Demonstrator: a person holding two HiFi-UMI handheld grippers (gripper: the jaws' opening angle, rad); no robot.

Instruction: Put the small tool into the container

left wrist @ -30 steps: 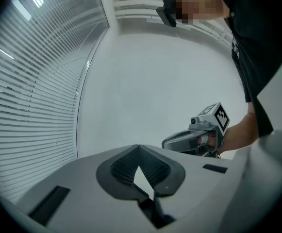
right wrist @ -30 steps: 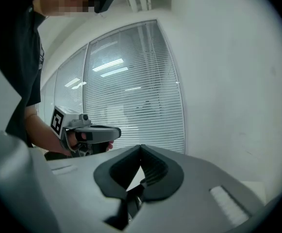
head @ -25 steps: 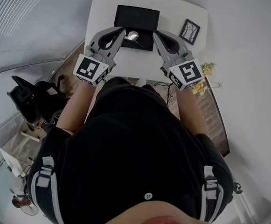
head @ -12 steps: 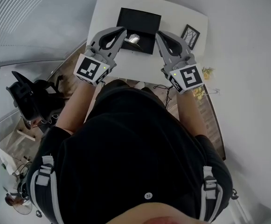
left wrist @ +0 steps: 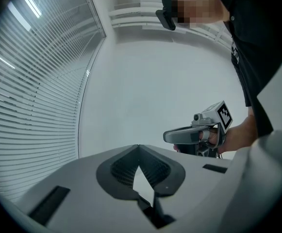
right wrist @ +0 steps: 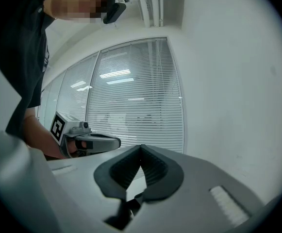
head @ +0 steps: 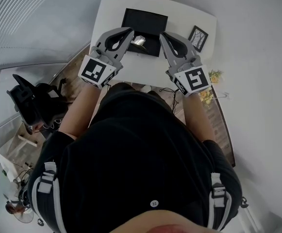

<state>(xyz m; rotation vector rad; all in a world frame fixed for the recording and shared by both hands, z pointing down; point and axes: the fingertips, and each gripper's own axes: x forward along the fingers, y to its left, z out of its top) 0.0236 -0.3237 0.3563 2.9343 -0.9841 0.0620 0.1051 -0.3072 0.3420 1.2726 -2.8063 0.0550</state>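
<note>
The left gripper (head: 129, 31) and the right gripper (head: 161, 34) are both hanging clenched and empty above the white table (head: 189, 13). The small tool (head: 140, 40) is lying between their tips, at the 6 o'clock edge of the black container (head: 145, 21). I judge that the picking is not yet begun; next, one gripper needs opening and lowering.

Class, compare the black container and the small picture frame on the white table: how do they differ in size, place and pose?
The black container is clearly bigger than the picture frame. The container sits in the middle of the white table; the frame sits near its right edge. The container lies about square to the table; the frame is turned askew. Both are dark-rimmed rectangles.
</note>
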